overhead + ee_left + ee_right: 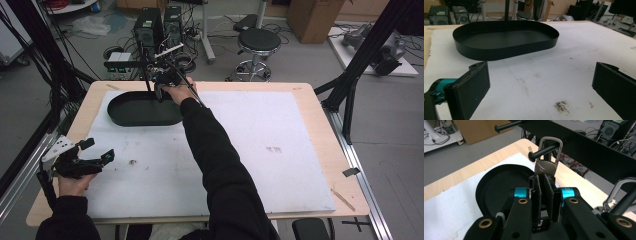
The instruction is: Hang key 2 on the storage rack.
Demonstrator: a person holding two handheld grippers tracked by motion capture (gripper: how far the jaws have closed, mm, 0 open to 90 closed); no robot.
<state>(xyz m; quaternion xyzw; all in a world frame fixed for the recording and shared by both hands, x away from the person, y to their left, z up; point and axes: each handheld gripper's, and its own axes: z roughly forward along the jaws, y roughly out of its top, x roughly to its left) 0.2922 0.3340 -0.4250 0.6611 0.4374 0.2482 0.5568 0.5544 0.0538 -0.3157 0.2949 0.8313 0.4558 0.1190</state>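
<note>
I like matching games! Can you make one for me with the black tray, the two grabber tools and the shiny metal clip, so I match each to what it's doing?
Things:
1. tray
2. left gripper
3. right gripper
4. metal clip

States:
A. jaws wide apart, nothing between them
B. looped over a black peg
C. lying on the white mat, nothing in it
D. jaws closed together, pinching something

Pairs: 1-C, 2-A, 3-D, 4-B
</note>
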